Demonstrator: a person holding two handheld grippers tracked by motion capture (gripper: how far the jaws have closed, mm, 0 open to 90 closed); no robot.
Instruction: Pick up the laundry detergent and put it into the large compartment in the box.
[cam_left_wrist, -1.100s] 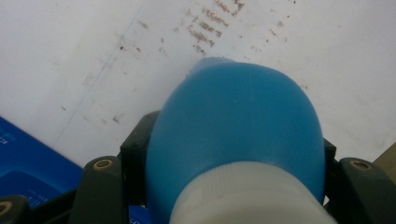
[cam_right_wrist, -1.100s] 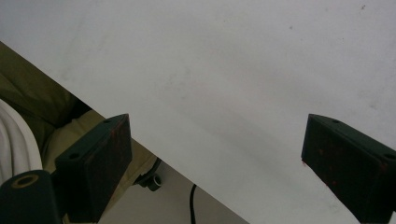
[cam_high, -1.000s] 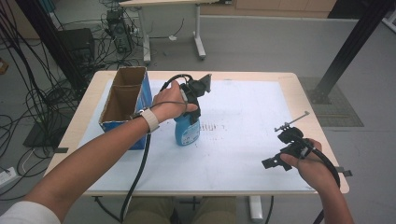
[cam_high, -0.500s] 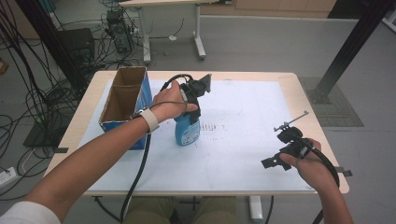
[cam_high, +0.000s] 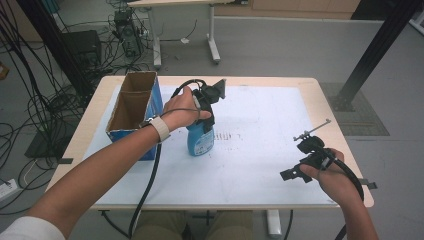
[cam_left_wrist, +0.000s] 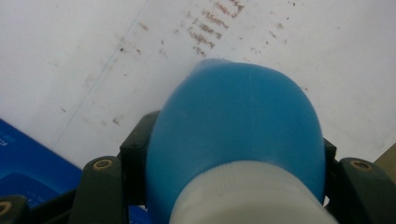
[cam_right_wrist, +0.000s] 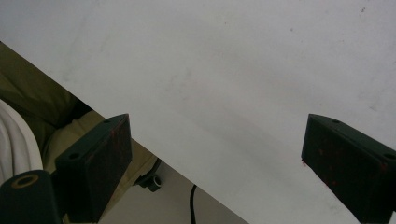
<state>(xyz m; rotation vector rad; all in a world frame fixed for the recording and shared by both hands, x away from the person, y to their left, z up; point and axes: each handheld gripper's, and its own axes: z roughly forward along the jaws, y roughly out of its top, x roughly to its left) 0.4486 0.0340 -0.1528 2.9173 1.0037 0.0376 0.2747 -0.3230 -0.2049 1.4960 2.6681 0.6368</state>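
Left gripper (cam_high: 204, 116): comes down from above onto the blue bottle (cam_high: 200, 140); its jaws are clamped on either side of the bottle just below the white cap (cam_left_wrist: 252, 198), as the left gripper view shows.
Blue bottle: stands upright on the white sheet (cam_high: 250, 165) that covers the table (cam_high: 330, 102), just right of the cardboard box (cam_high: 132, 112); a pale label faces the person.
Cardboard box: open-topped, brown inside with blue outer walls, at the table's left side; the left forearm (cam_high: 100, 175) passes over its near corner.
Left hand (cam_high: 181, 107): wrapped around the gripper body, a pale wristband on the wrist, a black cable trailing down toward the table's near edge.
Right gripper (cam_high: 300, 167): held in the right hand (cam_high: 332, 175) near the table's near right corner, well apart from the bottle; in the right gripper view its jaws stand wide apart with nothing between them, over bare white sheet.
Table: light wooden top, white sheet marked with faint dark smudges beside the bottle.
Floor (cam_high: 280, 45): grey, with tangled cables at the left and another table's legs beyond.
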